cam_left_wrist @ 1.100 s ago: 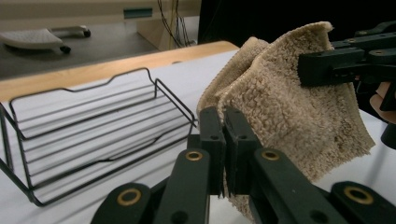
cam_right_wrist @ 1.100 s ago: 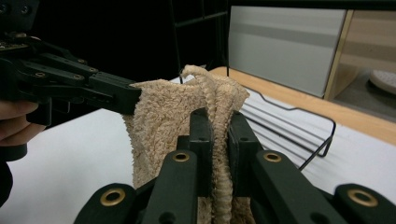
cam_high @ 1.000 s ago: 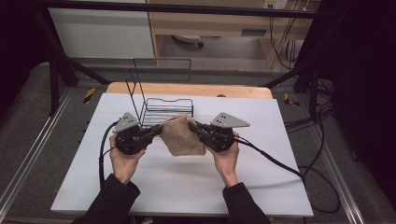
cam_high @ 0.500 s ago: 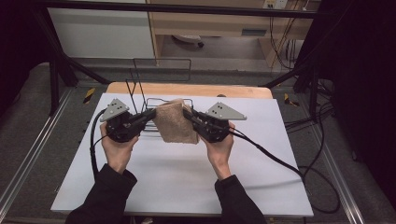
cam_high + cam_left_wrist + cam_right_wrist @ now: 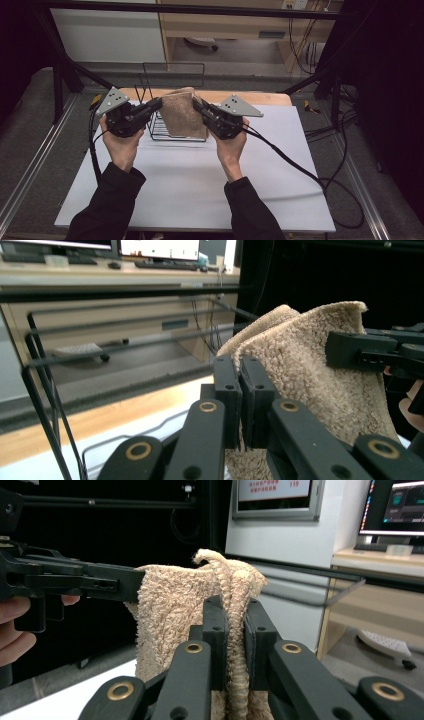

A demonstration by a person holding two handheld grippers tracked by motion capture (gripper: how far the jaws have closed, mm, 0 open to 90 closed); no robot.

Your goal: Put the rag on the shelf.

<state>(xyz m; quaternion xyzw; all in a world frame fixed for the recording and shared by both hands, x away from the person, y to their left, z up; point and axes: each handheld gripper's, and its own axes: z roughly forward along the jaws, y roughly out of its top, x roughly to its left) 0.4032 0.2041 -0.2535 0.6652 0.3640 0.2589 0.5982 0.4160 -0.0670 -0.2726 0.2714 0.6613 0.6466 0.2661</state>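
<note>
Tan terry towel [image 5: 184, 116] — folded, hanging — clamped between left gripper [image 5: 159, 104] and right gripper [image 5: 196, 105].

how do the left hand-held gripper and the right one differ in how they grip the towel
The left hand-held gripper pinches the folded towel at its left edge, the right hand-held gripper at its right edge. The left points rightward, the right leftward. Both are shut on it, holding it above the wire rack.

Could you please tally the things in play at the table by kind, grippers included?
Towels: 1, the beige towel, held up folded.
Racks: 1, the black wire rack on the white table.
Grippers: 2, the left gripper and the right gripper, both clamped on the towel.
Total: 4.
</note>
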